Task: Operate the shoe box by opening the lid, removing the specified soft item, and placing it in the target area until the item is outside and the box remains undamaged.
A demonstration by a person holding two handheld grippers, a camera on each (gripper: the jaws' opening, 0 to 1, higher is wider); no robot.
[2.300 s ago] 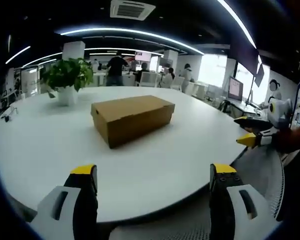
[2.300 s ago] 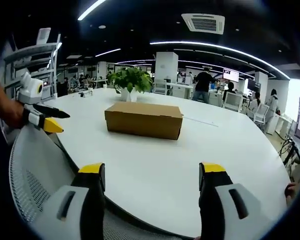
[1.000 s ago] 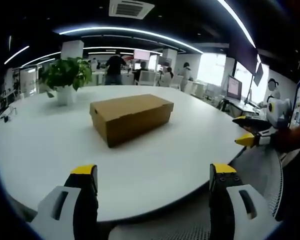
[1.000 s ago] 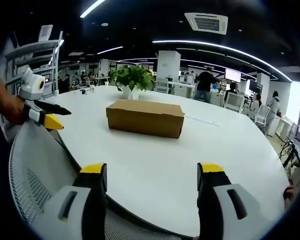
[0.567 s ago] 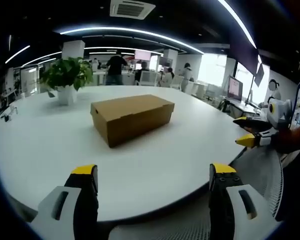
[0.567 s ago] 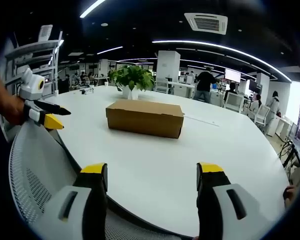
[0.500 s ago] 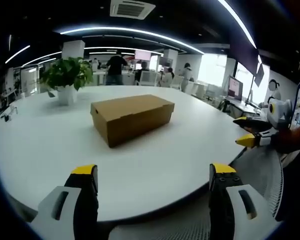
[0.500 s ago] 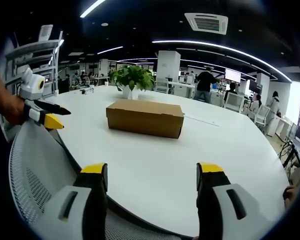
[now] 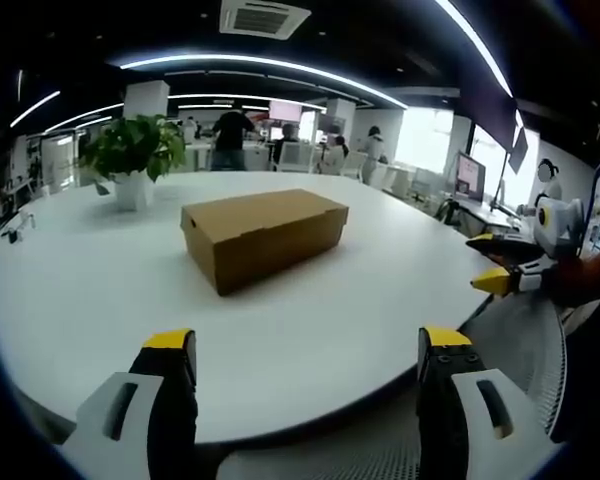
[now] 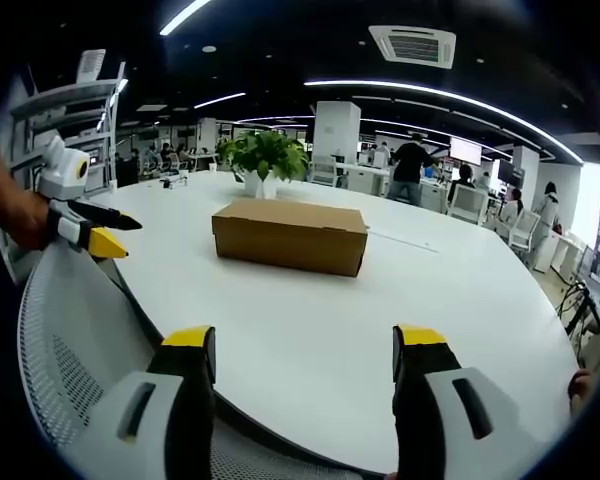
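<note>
Closed brown shoe box (image 9: 265,237) at frame centre on round white table (image 9: 100,290), potted plant (image 9: 132,160) upper left behind it, mesh chair back (image 10: 75,330) lower left, left gripper (image 9: 305,350) and right gripper (image 10: 302,346) both spread wide, holding nothing, well short of box

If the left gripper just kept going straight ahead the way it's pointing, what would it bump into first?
Most likely the closed cardboard shoe box, roughly in line with the open left gripper across bare white table. Nothing lies between, though depth is hard to judge.
</note>
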